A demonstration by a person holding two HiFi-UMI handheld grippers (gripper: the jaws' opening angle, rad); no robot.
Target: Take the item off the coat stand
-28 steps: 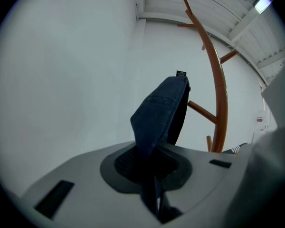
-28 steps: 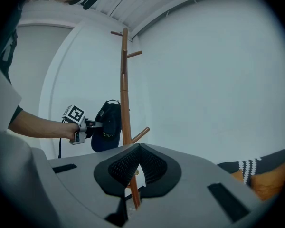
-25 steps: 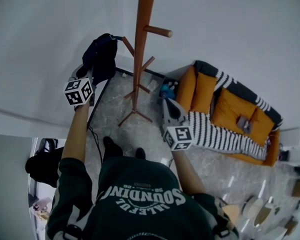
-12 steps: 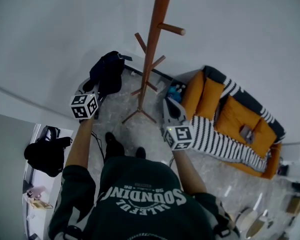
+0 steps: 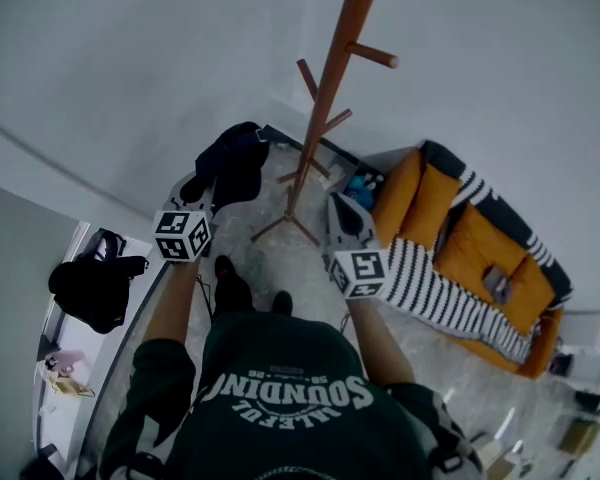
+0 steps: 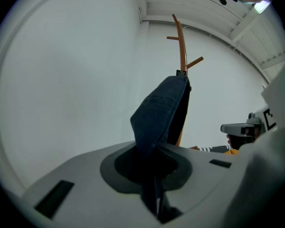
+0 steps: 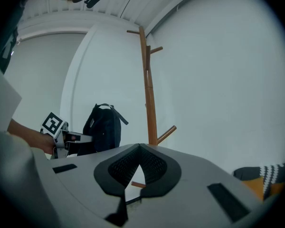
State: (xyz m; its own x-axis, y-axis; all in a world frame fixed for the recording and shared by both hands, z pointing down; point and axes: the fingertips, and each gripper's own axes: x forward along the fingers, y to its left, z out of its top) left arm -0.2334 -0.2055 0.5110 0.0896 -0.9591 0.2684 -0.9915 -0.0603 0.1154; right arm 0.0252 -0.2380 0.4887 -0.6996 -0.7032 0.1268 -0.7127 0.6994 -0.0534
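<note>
The tall reddish-brown wooden coat stand (image 5: 325, 98) rises just beyond the two tongs. The dark navy fabric backpack (image 5: 230, 163) hangs ahead of the left tongs (image 6: 151, 161), which are clamped on its fabric. From the head view it seems clear of the stand, though the gap is hard to judge.

The step in hand is carrying it away. A firm hold matters, and the pack is best drawn straight off from the pole so it cannot swing back into it. The right tongs (image 7: 139, 148) are closed together on nothing and are free to steady the pack from below.

To the right of the right tongs lies an orange sofa with a black-and-white striped throw (image 5: 460, 238). Behind and left of the left tongs sits a black bundle (image 5: 95, 288). The likeliest snags are the stand's splayed feet (image 5: 305, 230) and its upturned pegs (image 5: 373, 54).
</note>
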